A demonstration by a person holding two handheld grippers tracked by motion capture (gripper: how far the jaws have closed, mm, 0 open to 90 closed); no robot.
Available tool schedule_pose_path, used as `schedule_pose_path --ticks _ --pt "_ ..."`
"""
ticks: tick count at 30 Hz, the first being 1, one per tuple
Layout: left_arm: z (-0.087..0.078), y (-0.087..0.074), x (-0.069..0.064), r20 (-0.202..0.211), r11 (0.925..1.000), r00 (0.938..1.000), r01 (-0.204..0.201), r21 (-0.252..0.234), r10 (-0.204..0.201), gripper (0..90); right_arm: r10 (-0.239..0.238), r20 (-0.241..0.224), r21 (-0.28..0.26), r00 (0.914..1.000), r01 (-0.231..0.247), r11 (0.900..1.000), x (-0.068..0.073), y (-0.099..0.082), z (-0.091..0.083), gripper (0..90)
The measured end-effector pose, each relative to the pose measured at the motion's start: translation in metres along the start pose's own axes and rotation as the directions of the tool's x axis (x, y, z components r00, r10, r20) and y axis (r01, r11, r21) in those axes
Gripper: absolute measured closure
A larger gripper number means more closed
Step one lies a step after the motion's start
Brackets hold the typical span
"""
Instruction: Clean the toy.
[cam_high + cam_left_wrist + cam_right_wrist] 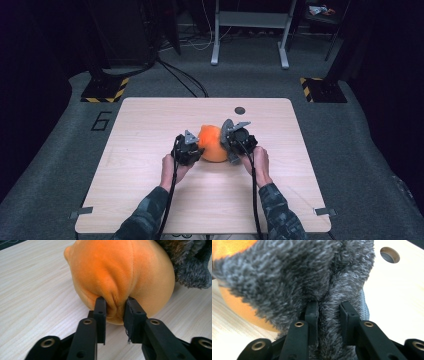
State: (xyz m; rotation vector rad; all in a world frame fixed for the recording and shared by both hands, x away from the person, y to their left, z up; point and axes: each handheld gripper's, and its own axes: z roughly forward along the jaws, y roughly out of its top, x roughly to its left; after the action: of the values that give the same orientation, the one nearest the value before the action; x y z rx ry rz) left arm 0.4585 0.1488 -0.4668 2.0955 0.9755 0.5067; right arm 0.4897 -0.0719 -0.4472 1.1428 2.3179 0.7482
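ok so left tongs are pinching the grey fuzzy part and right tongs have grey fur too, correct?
Not quite. The left tongs pinch a fold of the orange plush, not the grey part; the left gripper view shows it. The right tongs do grip the grey fur.

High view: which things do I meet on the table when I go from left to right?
Left gripper → orange plush body → grey fur cover → right gripper.

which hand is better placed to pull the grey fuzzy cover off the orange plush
Right, probably. The right gripper is shut on the grey cover; the left gripper pinches the orange plush.
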Motion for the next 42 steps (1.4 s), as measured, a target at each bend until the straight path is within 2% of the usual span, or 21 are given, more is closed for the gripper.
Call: schedule_pose_path --ticks 3,9,10,11,12,13,14,16,17,18,20,21,22,24,29,34,41,42 --pt "-0.003 -0.002 0.001 0.014 0.9998 0.9997 0.019 -0.01 -0.019 77.3 0.0 0.0 -0.012 1.0 0.0 0.9999 0.0 0.001 -0.005 71.3" --pt "-0.011 -0.002 -0.001 0.05 0.9993 0.9982 0.033 -0.018 -0.032 78.5 -0.006 0.004 -0.043 1.0 0.006 0.999 0.003 0.006 -0.018 71.3" --pt "-0.014 0.0 -0.003 0.06 0.9993 0.9979 0.026 -0.028 -0.024 78.6 -0.007 0.004 -0.055 1.0 0.007 0.9985 0.007 0.01 -0.025 71.3" --pt "-0.016 0.001 -0.004 0.063 0.9991 0.9976 0.03 -0.029 -0.029 78.7 -0.036 0.004 -0.076 0.9993 0.036 0.9964 0.007 0.013 -0.028 71.2" --pt "-0.019 0.003 -0.005 0.067 0.999 0.9974 0.028 -0.034 -0.026 78.7 -0.042 -0.005 -0.084 0.9991 0.042 0.9956 0.009 0.015 -0.032 71.2" --pt "-0.021 0.004 -0.006 0.075 0.9988 0.9968 0.031 -0.039 -0.029 78.8 -0.036 -0.013 -0.095 0.9993 0.035 0.9949 0.013 0.017 -0.035 71.2" --pt "-0.023 0.005 -0.007 0.083 0.9982 0.9959 0.041 -0.044 -0.037 78.9 -0.057 -0.013 -0.11 0.9983 0.055 0.9923 0.015 0.02 -0.038 71.2" --pt "-0.026 0.008 -0.01 0.094 0.9974 0.9945 0.05 -0.051 -0.045 78.9 -0.068 -0.022 -0.121 0.9974 0.065 0.9905 0.021 0.025 -0.043 71.2" --pt "-0.026 0.008 -0.01 0.094 0.9974 0.9945 0.05 -0.051 -0.045 78.9 -0.068 -0.022 -0.121 0.9974 0.065 0.9905 0.021 0.025 -0.043 71.2" --pt "-0.029 0.009 -0.012 0.093 0.9986 0.9953 0.03 -0.042 -0.026 78.8 -0.091 -0.027 -0.129 0.9955 0.086 0.9879 0.03 0.03 -0.045 71.2" --pt "-0.028 0.009 -0.013 0.082 0.9991 0.9962 0.031 -0.03 -0.029 78.7 -0.118 -0.012 -0.115 0.9929 0.116 0.9866 0.036 0.032 -0.041 71.3" --pt "-0.026 0.008 -0.012 0.079 0.9989 0.9961 0.041 -0.022 -0.039 78.7 -0.113 -0.007 -0.099 0.9936 0.112 0.9888 0.039 0.031 -0.037 71.3" --pt "-0.026 0.007 -0.01 0.079 0.999 0.9961 0.039 -0.021 -0.037 78.6 -0.124 -0.012 -0.1 0.9922 0.122 0.9874 0.037 0.031 -0.034 71.3" --pt "-0.025 0.005 -0.008 0.084 0.9987 0.9953 0.049 -0.016 -0.047 78.4 -0.108 -0.028 -0.101 0.9937 0.105 0.9893 0.036 0.03 -0.031 71.2" --pt "-0.024 0.004 -0.007 0.078 0.9981 0.9954 0.057 -0.023 -0.055 77.7 -0.103 -0.04 -0.098 0.9939 0.099 0.9903 0.031 0.026 -0.028 71.2" --pt "-0.022 0.003 -0.006 0.076 0.9976 0.9951 0.066 -0.023 -0.064 76.9 -0.066 -0.047 -0.061 0.9967 0.064 0.9961 0.022 0.016 -0.025 71.0" --pt "-0.021 0.002 -0.004 0.074 0.996 0.9938 0.085 -0.029 -0.083 76.6 -0.041 -0.041 -0.015 0.9983 0.04 0.9991 0.013 0.002 -0.018 71.0" --pt "-0.02 0.002 -0.004 0.074 0.9956 0.9935 0.089 -0.03 -0.086 76.6 -0.052 -0.042 -0.012 0.9978 0.051 0.9986 0.011 0.0 -0.017 71.1"
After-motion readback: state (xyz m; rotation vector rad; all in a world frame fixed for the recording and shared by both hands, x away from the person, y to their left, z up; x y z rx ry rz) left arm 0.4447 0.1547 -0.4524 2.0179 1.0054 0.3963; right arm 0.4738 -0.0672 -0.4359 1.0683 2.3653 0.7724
